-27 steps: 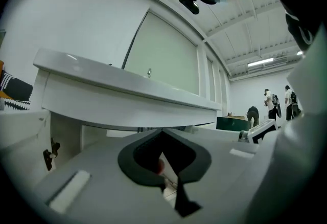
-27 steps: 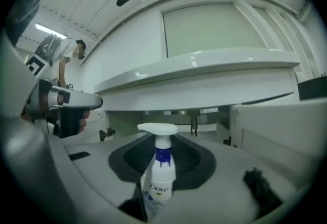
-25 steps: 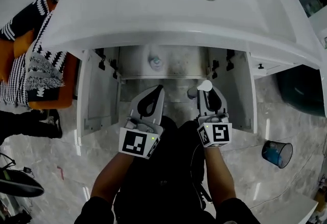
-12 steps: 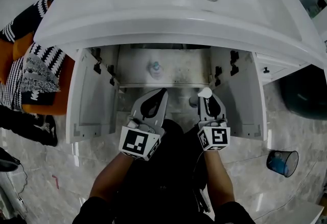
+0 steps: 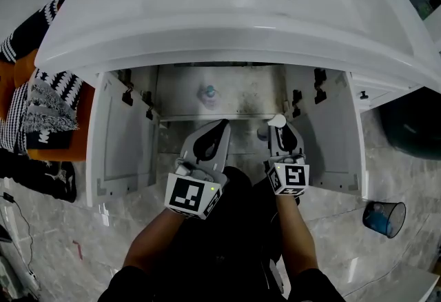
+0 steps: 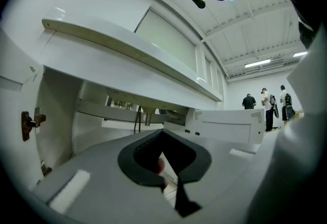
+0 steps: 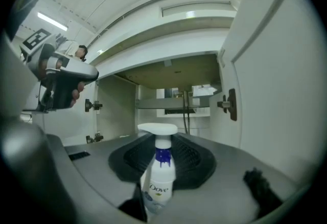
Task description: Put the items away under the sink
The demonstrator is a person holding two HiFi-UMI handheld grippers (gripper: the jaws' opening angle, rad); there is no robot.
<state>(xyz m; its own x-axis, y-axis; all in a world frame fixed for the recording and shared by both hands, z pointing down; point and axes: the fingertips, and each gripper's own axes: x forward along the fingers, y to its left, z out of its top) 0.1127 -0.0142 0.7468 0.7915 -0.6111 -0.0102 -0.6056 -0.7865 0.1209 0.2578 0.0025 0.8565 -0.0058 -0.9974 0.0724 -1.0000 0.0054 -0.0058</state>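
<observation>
While the head view looks down, the right gripper [image 5: 279,132] holds a white pump bottle [image 5: 276,119] before the open cabinet [image 5: 227,90] under the sink [image 5: 227,14]. Left gripper view: left gripper [image 6: 162,132] pinched together, empty. Right gripper view: jaws clamp the body; smooth, light plastic, probably slippery, so grip there, not the pump.

Spray bottle [image 7: 158,179]: white, with a blue collar, a white trigger head and "Dove" printed on the front. It stands upright, clamped between the jaws of the right gripper [image 5: 281,129], at the near side of the cupboard opening, right of centre.
Cupboard [image 5: 234,87]: white, under the sink [image 5: 227,14], with both doors [image 5: 117,135] swung wide to left and right. The inside is grey and stained, with a shelf across the far wall.
Small container [image 5: 209,94]: pale with a bluish top, standing far inside the cupboard, left of centre. It is too blurred to tell more.
</observation>
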